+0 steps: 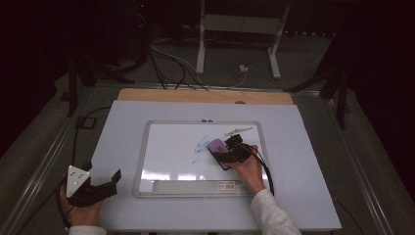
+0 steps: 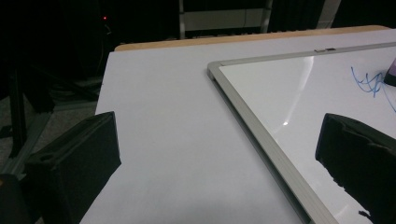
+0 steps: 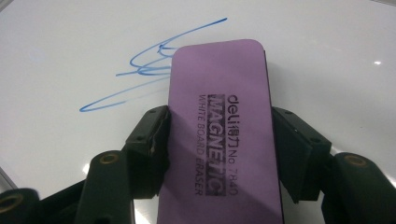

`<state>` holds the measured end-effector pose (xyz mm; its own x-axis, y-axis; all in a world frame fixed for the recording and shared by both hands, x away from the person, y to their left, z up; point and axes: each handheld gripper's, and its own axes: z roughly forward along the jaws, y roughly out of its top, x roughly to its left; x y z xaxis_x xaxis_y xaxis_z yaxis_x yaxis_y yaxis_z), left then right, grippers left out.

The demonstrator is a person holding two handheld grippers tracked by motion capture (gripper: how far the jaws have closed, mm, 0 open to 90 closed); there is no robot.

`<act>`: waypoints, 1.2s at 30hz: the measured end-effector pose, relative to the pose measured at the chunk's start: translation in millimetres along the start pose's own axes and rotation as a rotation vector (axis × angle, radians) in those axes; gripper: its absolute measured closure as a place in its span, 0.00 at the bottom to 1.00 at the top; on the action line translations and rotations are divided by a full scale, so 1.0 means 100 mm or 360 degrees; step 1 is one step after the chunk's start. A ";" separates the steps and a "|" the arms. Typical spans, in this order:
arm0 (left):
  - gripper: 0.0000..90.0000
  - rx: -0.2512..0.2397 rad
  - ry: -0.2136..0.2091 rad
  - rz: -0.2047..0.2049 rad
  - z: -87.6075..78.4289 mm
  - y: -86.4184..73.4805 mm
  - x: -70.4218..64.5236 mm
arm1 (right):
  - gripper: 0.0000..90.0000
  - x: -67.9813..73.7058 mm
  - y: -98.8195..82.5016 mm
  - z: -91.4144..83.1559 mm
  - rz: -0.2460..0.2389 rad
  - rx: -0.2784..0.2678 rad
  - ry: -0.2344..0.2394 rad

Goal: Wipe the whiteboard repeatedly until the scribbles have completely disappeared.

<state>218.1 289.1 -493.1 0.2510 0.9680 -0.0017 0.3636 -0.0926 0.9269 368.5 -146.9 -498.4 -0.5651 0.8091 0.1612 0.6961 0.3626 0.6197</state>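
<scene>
We hold the purple rectangular magnetic whiteboard eraser (image 3: 222, 135) in the right gripper (image 3: 219, 140); its fingers (image 3: 149, 144) are closed partway and press on both long sides of the eraser, so the grip looks firm. The eraser lies flat on the white rectangular whiteboard with a grey metal frame (image 1: 147, 147), approx. in the right half of the board, and its front end already covers the right end of the blue marker scribble (image 3: 144, 70).

To do the wipe well, we think these points matter:
- Keep the eraser flat on the board, w/o tilting, so the whole felt face touches.
- Push along the scribble toward the board's left edge, then come back; the long thin stroke toward the board's near edge needs its own pass.
- Press lightly. The board is not fixed on the white counter (image 1: 303, 196), so hard pushing may slide it.

The left gripper (image 1: 105, 183) rests at the near left corner of the counter, beside the board's frame, fingers (image 2: 74, 163) wide open and holding nothing. It could steady the frame if the board moves. A grey marker pen (image 1: 238, 130) lies near the board's far right corner, apart from the eraser.
</scene>
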 end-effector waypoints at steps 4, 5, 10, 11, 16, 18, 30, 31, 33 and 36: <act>0.01 0.0005 -0.0003 0.0004 0.00 0.00 -0.01 | 0.46 0.17 -0.02 0.03 -0.0110 0.0020 0.0120; 0.01 0.0003 -0.0004 0.0004 0.00 0.00 -0.01 | 0.46 0.22 -0.02 0.04 -0.0135 0.0024 0.0143; 0.01 0.0004 -0.0001 -0.0002 0.00 0.00 -0.01 | 0.46 0.46 -0.03 0.09 -0.0299 0.0056 0.0281; 0.01 0.0002 -0.0001 -0.0003 0.00 0.00 0.00 | 0.46 0.46 -0.02 0.09 -0.0307 0.0061 0.0278; 0.01 0.0000 0.0000 -0.0005 -0.01 0.00 0.00 | 0.46 0.29 0.04 0.10 -0.0150 0.0016 0.0105; 0.01 0.0001 -0.0002 0.0001 0.00 0.00 0.00 | 0.46 0.24 0.04 0.10 -0.0086 0.0012 0.0097; 0.01 0.0000 -0.0002 -0.0003 0.00 0.00 -0.01 | 0.46 0.45 0.05 0.13 -0.0217 0.0041 0.0152; 0.01 -0.0002 -0.0002 -0.0004 0.00 0.00 0.00 | 0.46 0.42 0.06 0.13 -0.0187 0.0034 0.0101; 0.01 -0.0001 -0.0004 -0.0002 0.00 0.00 0.00 | 0.46 0.34 0.07 0.13 -0.0099 0.0015 0.0045; 0.01 0.0008 -0.0009 0.0002 0.01 0.00 -0.01 | 0.46 0.36 0.06 0.13 -0.0109 0.0026 0.0099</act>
<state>219.2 288.2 -493.8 0.2566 0.9665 -0.0026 0.3676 -0.0951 0.9251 357.8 -109.3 -498.5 -0.6376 0.7520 0.1669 0.6618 0.4238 0.6184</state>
